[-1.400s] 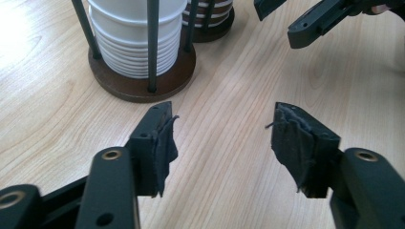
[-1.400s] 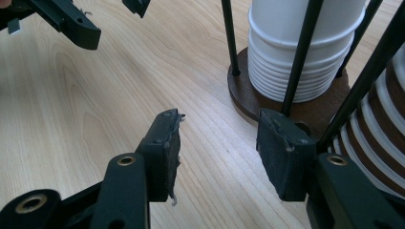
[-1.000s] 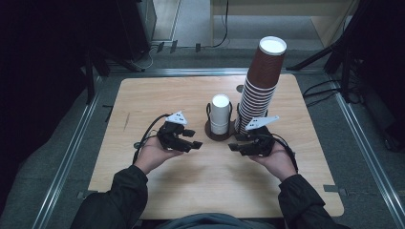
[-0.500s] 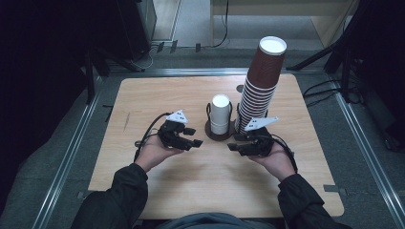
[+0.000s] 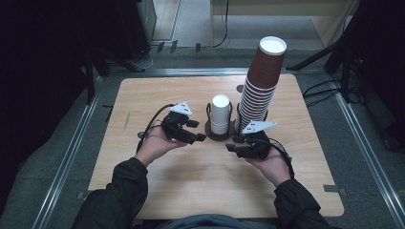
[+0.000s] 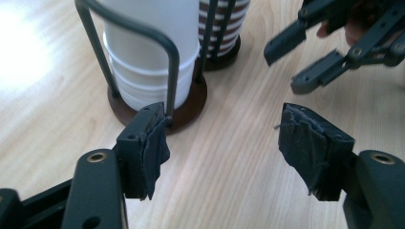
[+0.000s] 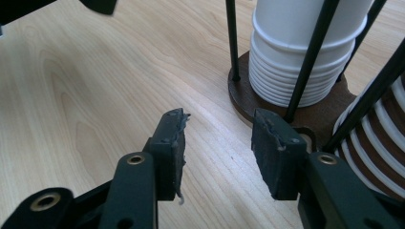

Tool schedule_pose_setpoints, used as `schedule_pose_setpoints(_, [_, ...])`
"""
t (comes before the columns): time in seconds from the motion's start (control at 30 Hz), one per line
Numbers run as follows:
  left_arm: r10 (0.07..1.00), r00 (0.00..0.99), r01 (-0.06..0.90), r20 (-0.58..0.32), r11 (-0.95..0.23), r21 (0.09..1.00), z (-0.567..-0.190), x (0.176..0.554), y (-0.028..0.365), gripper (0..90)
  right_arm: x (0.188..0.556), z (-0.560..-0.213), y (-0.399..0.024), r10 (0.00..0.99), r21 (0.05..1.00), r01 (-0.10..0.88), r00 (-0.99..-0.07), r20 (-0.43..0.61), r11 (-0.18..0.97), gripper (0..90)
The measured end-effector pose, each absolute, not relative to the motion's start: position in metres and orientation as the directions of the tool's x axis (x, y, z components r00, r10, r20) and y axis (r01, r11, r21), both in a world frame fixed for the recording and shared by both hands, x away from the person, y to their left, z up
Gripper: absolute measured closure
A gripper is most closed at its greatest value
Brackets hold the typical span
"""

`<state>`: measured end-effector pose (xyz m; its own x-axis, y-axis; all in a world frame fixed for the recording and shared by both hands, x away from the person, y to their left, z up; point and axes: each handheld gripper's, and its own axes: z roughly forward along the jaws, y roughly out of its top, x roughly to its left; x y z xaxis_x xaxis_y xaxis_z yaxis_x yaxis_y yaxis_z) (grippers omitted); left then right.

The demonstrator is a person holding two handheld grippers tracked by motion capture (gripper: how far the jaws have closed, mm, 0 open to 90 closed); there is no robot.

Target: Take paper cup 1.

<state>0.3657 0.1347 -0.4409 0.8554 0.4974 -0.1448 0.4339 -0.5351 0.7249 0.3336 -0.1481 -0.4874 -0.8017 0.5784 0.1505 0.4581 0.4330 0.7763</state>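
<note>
The white cup stack [image 5: 220,113] is being kept in its wire holder [image 5: 209,110] mid-table, beside the tall brown cup stack [image 5: 261,83]. The left gripper [image 5: 197,130] has just been opened, the right gripper [image 5: 231,144] narrowed; both are being held apart, empty, suggesting a grasp is being prepared.

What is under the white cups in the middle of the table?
The white cups stand upside down on a round brown base with thin black wire posts around them. Whether anything is inside the stack cannot be seen.

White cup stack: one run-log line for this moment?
left hand-held gripper: open, empty | right hand-held gripper: open, empty | white cup stack: in holder, untouched
</note>
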Motion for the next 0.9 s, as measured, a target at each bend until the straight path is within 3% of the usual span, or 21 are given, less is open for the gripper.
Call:
schedule_pose_setpoints(0.37, [0.489, 0.866, 0.393, -0.106, -0.534, 0.748, -0.413, 0.384, 0.135, 28.3, 0.329, -0.495, -0.130, 0.646, 0.807, 0.457, -0.753, 0.126, 0.375, 66.0])
schedule_pose_setpoints(0.57, [0.470, 0.877, 0.376, -0.103, -0.535, 0.757, -0.400, 0.402, 0.132, 27.7, 0.331, -0.503, -0.112, 0.734, 0.797, 0.524, -0.661, 0.157, 0.301, 83.6])
schedule_pose_setpoints(0.67, [0.457, 0.884, 0.368, -0.100, -0.548, 0.751, -0.395, 0.410, 0.128, 27.6, 0.332, -0.508, -0.107, 0.768, 0.807, 0.528, -0.621, 0.154, 0.265, 88.0])
schedule_pose_setpoints(0.9, [0.411, 0.907, 0.335, -0.091, -0.573, 0.748, -0.387, 0.422, 0.116, 26.9, 0.337, -0.515, -0.098, 0.804, 0.822, 0.525, -0.576, 0.151, 0.222, 89.4])
